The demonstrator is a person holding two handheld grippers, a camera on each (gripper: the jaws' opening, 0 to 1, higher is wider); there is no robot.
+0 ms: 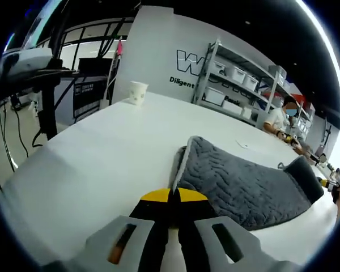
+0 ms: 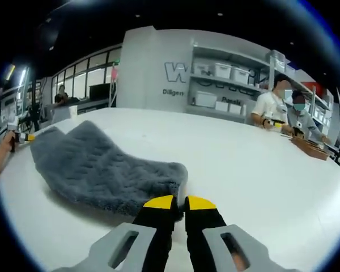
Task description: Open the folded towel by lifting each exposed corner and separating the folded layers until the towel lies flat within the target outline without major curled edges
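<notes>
1. Your left tongs (image 1: 174, 195) have their yellow-tipped jaws pressed together. They sit at the near corner of the grey towel (image 1: 243, 181), and the towel's pale edge runs right down to the tips. Whether cloth is caught between the jaws cannot be told from the left gripper view.
2. Your right tongs (image 2: 180, 203) show a narrow gap between their yellow tips. The tips sit at the opposite end of the towel (image 2: 102, 167), against its thick rolled edge. Whether they pinch any of it cannot be told.
3. The towel lies on the white bench (image 1: 119, 147), still bunched and layered, not flat. In the left gripper view its quilted face is up, and its far end lifts off the bench surface.
4. In the right gripper view the towel's fluffy face shows. Its far end rises toward the bench's left edge, where the yellow tip of your other tongs meets it.
5. A white paper cup (image 1: 137, 92) stands near the far corner of the bench, well apart from the towel.
6. Beyond the bench stand metal shelves (image 2: 229, 76) holding white bins against a lettered wall. People (image 2: 270, 107) sit at the bench's far right side.
</notes>
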